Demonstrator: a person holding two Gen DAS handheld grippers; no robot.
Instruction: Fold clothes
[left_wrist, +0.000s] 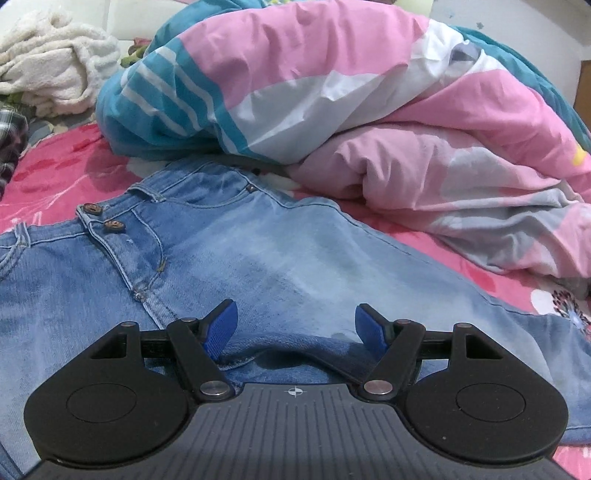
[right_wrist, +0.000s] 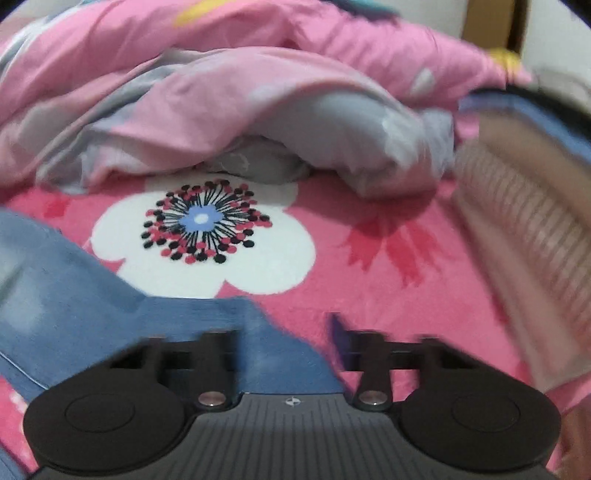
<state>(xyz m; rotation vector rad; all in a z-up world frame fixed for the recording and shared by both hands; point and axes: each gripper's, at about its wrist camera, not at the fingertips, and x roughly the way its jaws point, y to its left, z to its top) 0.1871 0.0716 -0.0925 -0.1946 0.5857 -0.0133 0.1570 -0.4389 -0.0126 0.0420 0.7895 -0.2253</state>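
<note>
- The place was a home bedroom, and the work surface was a bed.
- A pink bedsheet (left_wrist: 62, 166) printed with large white flowers covered the mattress.
- A bulky duvet (left_wrist: 332, 85) in pink, white and teal lay bunched up at the far side.
- A cream fleecy blanket (left_wrist: 55, 62) sat crumpled in the far corner against a pale wall.
- Blue jeans (left_wrist: 221, 240) lay spread flat on the sheet.

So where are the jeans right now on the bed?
In the left wrist view the jeans lie flat on the pink floral bedsheet, directly under the left gripper, with the bunched pink duvet just behind them.
</note>
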